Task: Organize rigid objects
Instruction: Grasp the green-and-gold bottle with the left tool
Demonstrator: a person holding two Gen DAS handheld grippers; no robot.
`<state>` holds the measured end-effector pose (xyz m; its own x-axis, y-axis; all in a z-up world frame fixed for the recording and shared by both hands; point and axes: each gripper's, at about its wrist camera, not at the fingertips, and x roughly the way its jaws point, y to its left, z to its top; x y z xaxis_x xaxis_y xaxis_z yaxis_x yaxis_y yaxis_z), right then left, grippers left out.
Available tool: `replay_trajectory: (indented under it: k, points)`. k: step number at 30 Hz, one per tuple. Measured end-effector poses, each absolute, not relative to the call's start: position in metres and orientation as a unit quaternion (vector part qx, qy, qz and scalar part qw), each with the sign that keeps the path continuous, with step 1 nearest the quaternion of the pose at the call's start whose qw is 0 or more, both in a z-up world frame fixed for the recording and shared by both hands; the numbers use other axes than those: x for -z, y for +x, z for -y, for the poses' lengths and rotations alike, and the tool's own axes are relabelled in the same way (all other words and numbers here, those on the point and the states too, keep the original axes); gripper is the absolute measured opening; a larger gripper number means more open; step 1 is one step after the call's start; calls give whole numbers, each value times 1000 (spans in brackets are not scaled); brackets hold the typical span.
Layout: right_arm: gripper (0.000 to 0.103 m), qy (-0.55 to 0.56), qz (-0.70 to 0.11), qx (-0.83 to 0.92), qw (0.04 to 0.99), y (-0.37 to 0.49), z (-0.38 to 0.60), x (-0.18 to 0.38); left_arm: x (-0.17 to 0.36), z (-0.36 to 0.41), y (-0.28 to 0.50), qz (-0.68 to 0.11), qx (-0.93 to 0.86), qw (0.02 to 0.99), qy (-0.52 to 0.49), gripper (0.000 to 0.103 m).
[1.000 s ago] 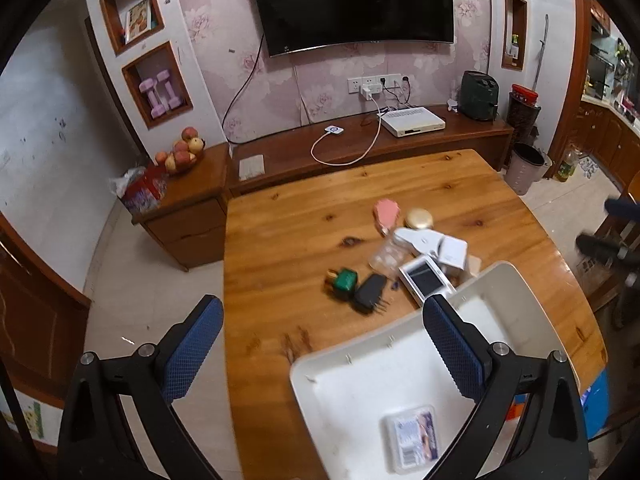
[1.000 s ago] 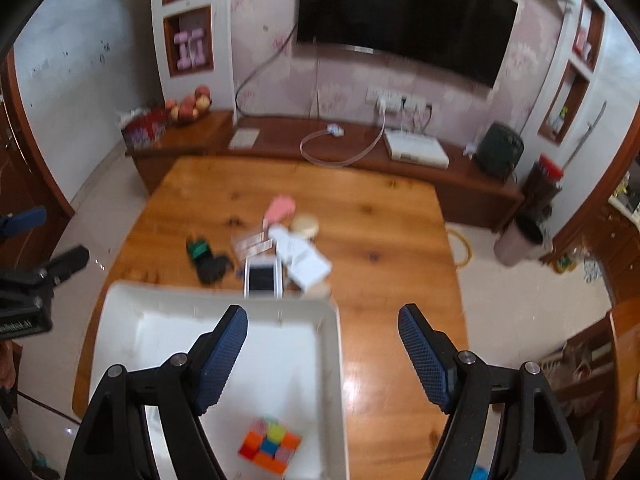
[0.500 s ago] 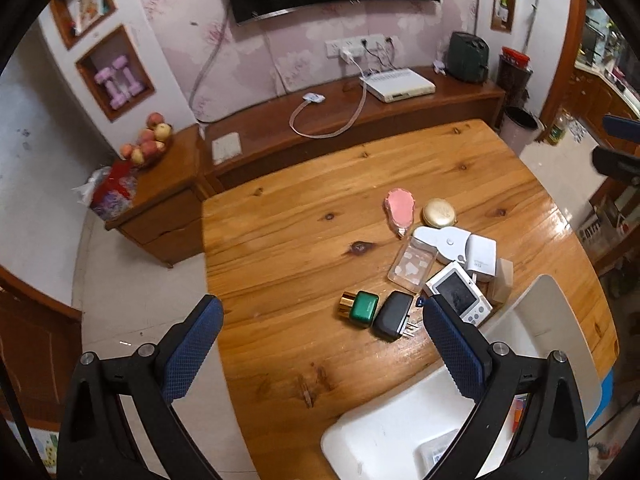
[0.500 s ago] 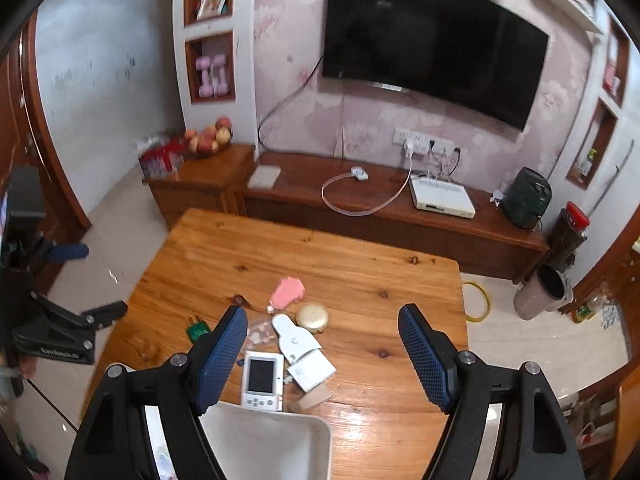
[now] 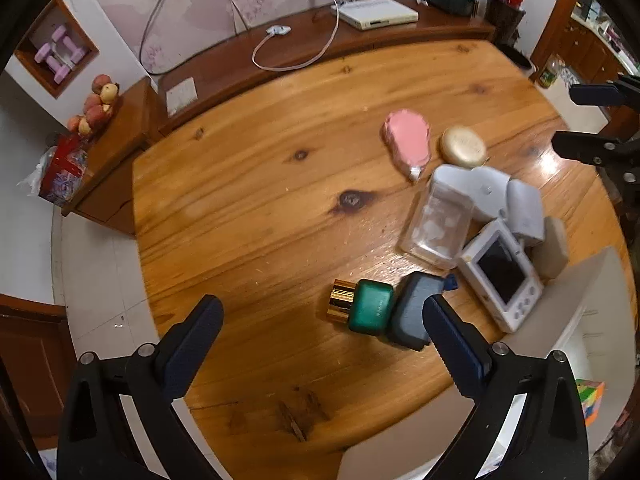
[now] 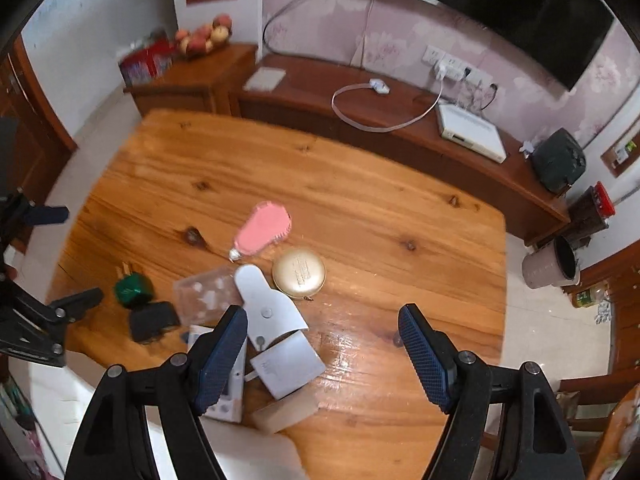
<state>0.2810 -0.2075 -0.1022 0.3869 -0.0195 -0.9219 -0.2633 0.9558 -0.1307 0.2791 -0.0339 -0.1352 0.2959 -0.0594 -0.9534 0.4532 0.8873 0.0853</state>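
Note:
Small items lie on the wooden table [image 5: 256, 200]: a green bottle with a gold cap [image 5: 362, 310], a black charger [image 5: 412, 316], a clear plastic box [image 5: 436, 226], a white handheld device [image 5: 502, 268], a pink brush [image 5: 408, 140] and a gold compact [image 5: 463, 146]. My left gripper [image 5: 320, 344] is open and empty, just before the green bottle. My right gripper [image 6: 322, 356] is open and empty over a white adapter [image 6: 288, 362] and a white scraper-shaped item [image 6: 266, 306]. A white tray [image 5: 572, 312] stands at the near edge with a colour cube [image 5: 588, 398].
A beige block [image 6: 286, 412] lies beside the tray [image 6: 240, 456]. A low wooden cabinet [image 6: 400, 128] with a white box [image 6: 470, 132] and cable runs along the wall behind the table. A bin [image 6: 550, 264] stands on the floor at right.
Both grippers have moved forward and down from over the tray toward the cluster of items. Both stay open and empty.

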Motion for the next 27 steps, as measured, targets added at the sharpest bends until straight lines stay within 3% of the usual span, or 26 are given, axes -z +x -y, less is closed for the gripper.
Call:
replay_trajectory:
  k: [10, 27]
  points:
    - [79, -162, -605, -105, 772, 305, 189, 172, 174, 41, 290, -600, 163, 756, 203, 100]
    - [79, -167, -640, -133, 738, 308, 175, 196, 191, 35, 308, -622, 153, 746, 182, 99]
